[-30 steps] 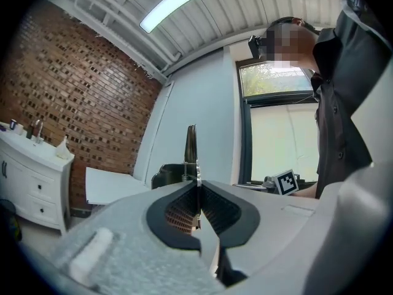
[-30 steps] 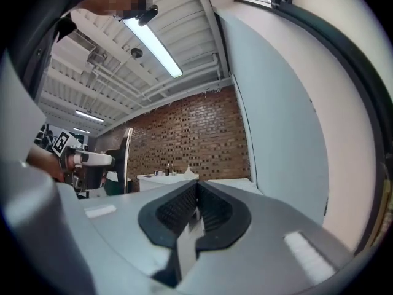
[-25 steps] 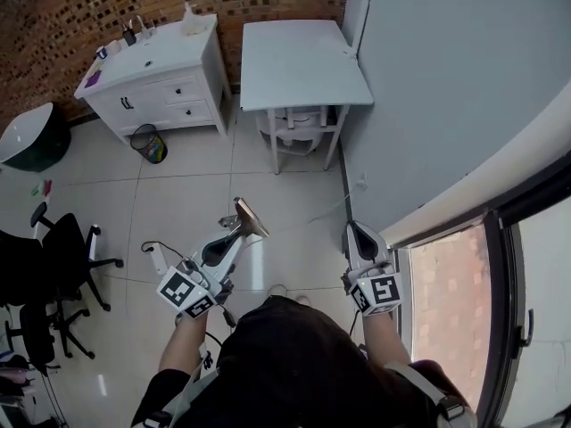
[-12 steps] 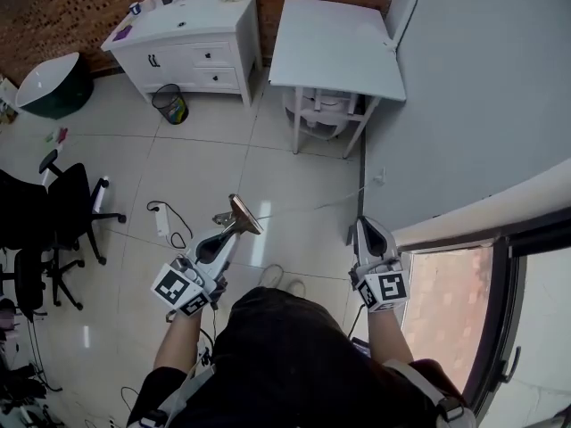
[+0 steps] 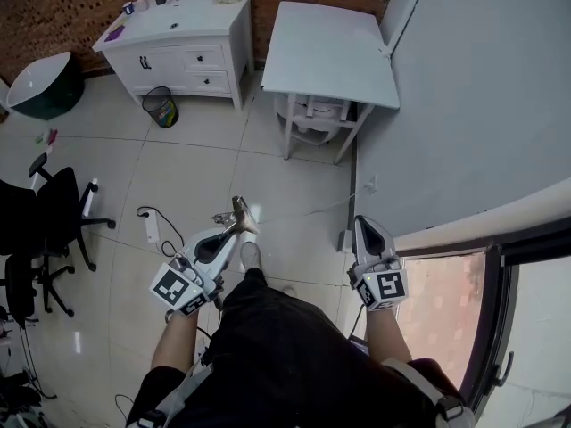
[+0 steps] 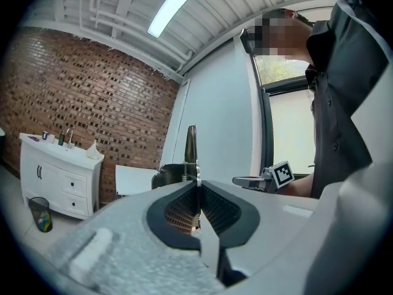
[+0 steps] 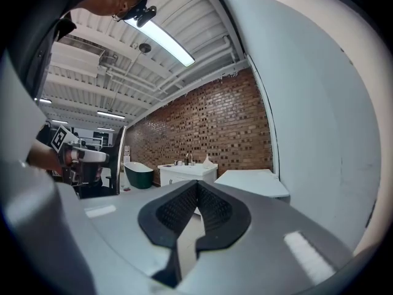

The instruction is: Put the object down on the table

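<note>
Brown, thin & flat, the object (image 5: pixel 242 212) sticks out from the left gripper (image 5: pixel 234 228), whose jaws are pinched tight on its lower end. In the left gripper view it shows only as a dark upright sliver, so we can't say exactly what it is. The right gripper (image 5: pixel 364 226) is pressed together w/ nothing in it. We're on the tiled floor (image 5: pixel 205 168), well apart from the white table (image 5: pixel 330 52) by the grey wall (image 5: pixel 464 105), so by our reckoning this is the carry stage and the put-down isn't on yet. To do it well, we'd close the gap first, steering clear of the power strip (image 5: pixel 150 230) on the floor at our left, & come at the table's near edge rather than the side by the white cabinet (image 5: pixel 192 61). The top looks bare, so any spot well in from the rim works. We'd bring the object low, tip it so its broad face meets the surface, & only then spread the jaws. A thin piece let go on edge would prob. topple or slide. The right gripper has no job here, so we'd hold it aside.
</note>
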The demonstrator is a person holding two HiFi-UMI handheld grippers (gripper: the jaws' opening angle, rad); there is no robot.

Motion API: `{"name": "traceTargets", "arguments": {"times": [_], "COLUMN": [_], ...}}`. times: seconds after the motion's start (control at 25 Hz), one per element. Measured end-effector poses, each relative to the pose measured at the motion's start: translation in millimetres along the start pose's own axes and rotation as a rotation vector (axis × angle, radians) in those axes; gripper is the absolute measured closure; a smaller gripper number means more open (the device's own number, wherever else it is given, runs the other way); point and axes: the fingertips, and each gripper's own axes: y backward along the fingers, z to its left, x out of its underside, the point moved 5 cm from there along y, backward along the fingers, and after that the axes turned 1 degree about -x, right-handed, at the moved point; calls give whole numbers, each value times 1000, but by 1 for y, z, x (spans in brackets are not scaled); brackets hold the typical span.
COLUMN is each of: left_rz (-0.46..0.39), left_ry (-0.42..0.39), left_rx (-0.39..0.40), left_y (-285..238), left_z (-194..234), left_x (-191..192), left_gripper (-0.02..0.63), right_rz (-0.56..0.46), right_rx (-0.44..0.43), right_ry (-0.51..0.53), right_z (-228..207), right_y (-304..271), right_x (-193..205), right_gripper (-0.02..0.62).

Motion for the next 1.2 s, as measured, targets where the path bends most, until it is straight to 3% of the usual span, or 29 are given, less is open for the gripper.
{"name": "traceTargets", "arguments": {"times": [0.4,0.6,0.8,1.04,1.2], "left_rz": [-131,-133,-135,-129,-137], "left_ry": [-17,-29,-40,-2,8], "left_rx": [78,121,172,162,142], "left_y": [-39,-53,-58,-50,-39], "left_z": [99,146,169,192,204], "left_x": [-47,-63,-71,-60,-61], "left_gripper": [603,603,603,603,603], "right_rz": [-75,-120,-111,-51,-56], "right_rx": [44,79,92,-10,5], "right_ry": [75,46,85,99,85], "right_z": [11,16,27,62,62], "right_y": [-81,-109,-136,-179,-196], "right_x": [-43,-62,-65,-67,-67], "right_gripper": [589,589,589,589,589]}}
